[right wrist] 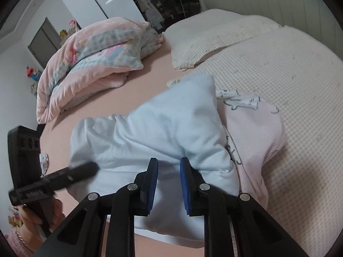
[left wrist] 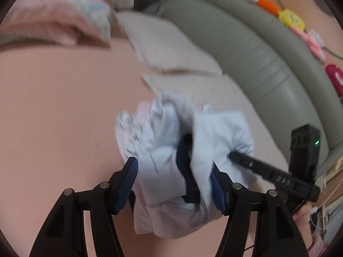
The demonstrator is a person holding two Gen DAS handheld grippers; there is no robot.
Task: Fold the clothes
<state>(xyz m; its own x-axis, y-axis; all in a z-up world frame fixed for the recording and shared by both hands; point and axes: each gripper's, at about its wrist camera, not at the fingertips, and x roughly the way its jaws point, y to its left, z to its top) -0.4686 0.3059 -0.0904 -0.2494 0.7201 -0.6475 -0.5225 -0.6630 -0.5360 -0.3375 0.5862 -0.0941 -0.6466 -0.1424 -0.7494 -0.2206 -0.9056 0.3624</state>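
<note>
On the bed [right wrist: 133, 107], just beside the pillow [right wrist: 278, 75], the light-blue garment [right wrist: 163, 128] is bunched between both grippers. The left gripper [left wrist: 174, 182] is spread wide around cloth; the right gripper [right wrist: 169, 184] is narrowed onto its near edge.

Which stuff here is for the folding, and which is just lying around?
For the folding: light blue garment, pink printed garment, left gripper, right gripper.

Just lying about: folded quilt, pillow, toys.
</note>
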